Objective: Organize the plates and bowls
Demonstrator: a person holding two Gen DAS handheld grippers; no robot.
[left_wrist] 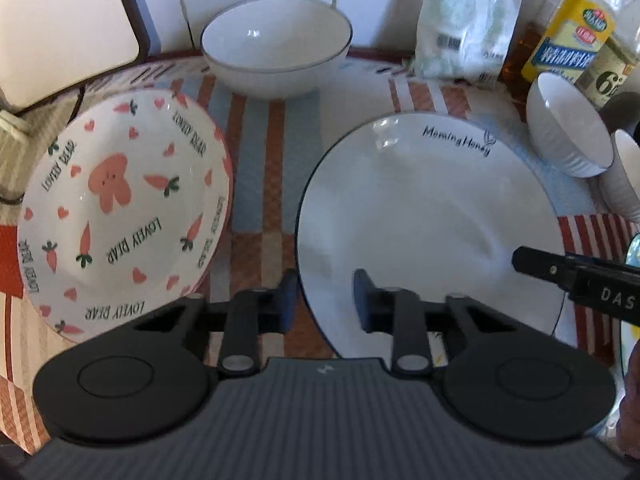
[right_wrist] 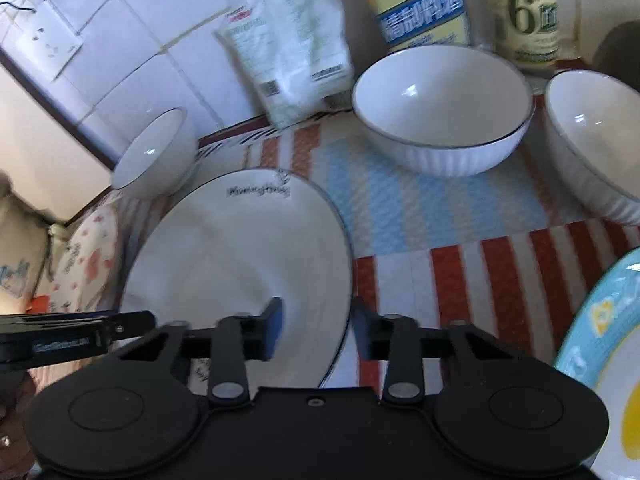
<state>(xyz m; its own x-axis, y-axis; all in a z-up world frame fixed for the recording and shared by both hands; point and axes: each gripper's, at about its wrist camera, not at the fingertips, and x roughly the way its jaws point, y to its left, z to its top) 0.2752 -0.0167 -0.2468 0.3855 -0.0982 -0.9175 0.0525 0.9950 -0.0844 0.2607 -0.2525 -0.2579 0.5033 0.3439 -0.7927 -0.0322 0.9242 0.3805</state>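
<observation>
Between both grippers' fingers, white plate rims straddled, grip unclear, lettering far-side.

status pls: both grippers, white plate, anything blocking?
Left gripper straddles white plate's left rim; right gripper its right rim. Grip unconfirmed. Plate flat on mat. Carrot plate and bowls stand apart, nothing blocking.

Right claw at bottom centre straddles the right rim of the white "Morning Honey" plate, one finger over the plate, one outside the rim. Ribbed white bowl upper right, another bowl far right, blue-rimmed plate lower right on the striped bench.
</observation>
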